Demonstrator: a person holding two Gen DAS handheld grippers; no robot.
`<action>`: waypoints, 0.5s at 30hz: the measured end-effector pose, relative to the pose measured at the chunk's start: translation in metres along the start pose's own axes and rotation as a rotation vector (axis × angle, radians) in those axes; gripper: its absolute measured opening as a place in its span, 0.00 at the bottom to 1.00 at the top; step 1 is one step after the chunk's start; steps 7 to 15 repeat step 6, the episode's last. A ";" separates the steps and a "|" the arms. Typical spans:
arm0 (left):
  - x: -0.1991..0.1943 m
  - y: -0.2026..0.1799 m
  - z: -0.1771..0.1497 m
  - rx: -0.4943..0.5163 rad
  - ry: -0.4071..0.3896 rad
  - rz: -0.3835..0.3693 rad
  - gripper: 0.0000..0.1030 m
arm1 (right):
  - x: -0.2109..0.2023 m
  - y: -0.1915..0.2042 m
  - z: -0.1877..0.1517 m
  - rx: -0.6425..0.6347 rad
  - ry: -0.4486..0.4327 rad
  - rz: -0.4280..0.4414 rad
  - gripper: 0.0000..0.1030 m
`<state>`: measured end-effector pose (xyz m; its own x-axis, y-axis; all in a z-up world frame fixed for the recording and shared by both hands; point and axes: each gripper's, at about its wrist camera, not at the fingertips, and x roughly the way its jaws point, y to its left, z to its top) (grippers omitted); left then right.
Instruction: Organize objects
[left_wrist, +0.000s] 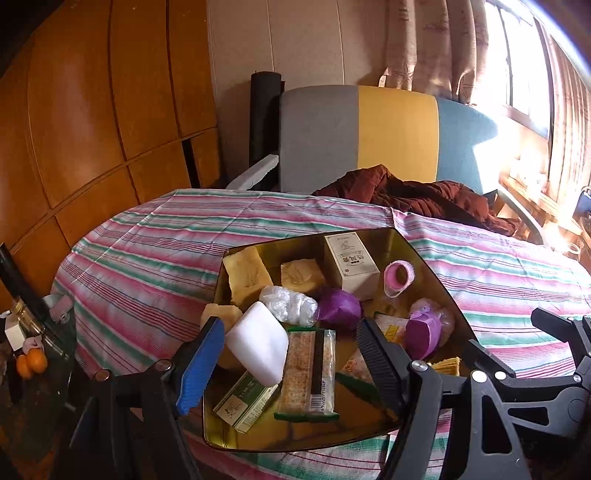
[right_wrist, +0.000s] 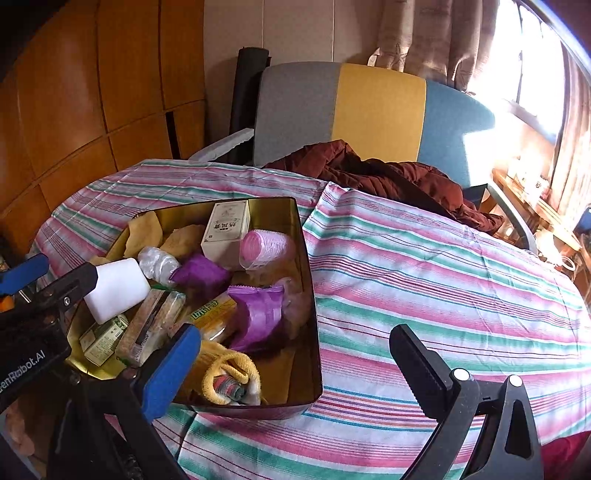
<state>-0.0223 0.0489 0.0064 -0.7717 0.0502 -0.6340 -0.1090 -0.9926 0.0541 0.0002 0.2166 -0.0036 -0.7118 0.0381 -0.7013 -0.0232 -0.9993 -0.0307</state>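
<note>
Left gripper (left_wrist: 291, 354) jaws apart, poised over near end of gold tin (left_wrist: 436, 280); white block (left_wrist: 257, 343) sits between the fingers, contact with either pad not discernible. Right gripper (right_wrist: 295, 365) jaws wide apart, nothing between them, over near right corner of tin and striped cloth (right_wrist: 424, 266).

Tin position: on striped cloth covering table, left of centre in right wrist view.

Tin contents, counted:
- 1 white block, near left, lying on top of other items.
- 1 green-and-white box (left_wrist: 245, 402), partly under white block.
- 1 cracker pack in clear wrapper (left_wrist: 308, 373) with barcode, beside green box.
- 3 tan sponge-like pieces: two at far left (left_wrist: 245, 275), (left_wrist: 301, 275), one at left rim (left_wrist: 221, 314).
- 1 crumpled clear plastic bundle (left_wrist: 288, 304), centre.
- 1 white carton (left_wrist: 351, 266) with printed characters, upright at far wall.
- 1 pink roll (left_wrist: 398, 277), right of carton.
- 2 purple items: one wad in centre (left_wrist: 340, 306), one packet (left_wrist: 423, 330) at right.
- 1 yellow packet (right_wrist: 214, 314), mostly covered.
- 1 yellow knit cloth (right_wrist: 231, 376) at near wall, wrapped around a striped item.

Outside tin: dark red jacket (right_wrist: 388, 177) on far edge of table; three-colour chair back (right_wrist: 369, 110) behind it; 2 oranges (left_wrist: 31, 363) low at left.
</note>
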 end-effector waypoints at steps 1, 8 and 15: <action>0.000 0.000 0.000 -0.003 0.000 -0.001 0.73 | 0.001 0.000 0.000 0.001 0.002 -0.001 1.00; 0.003 0.004 0.000 -0.023 0.008 -0.005 0.72 | 0.000 0.000 0.000 0.002 -0.002 0.001 1.00; 0.003 0.004 0.000 -0.023 0.008 -0.005 0.72 | 0.000 0.000 0.000 0.002 -0.002 0.001 1.00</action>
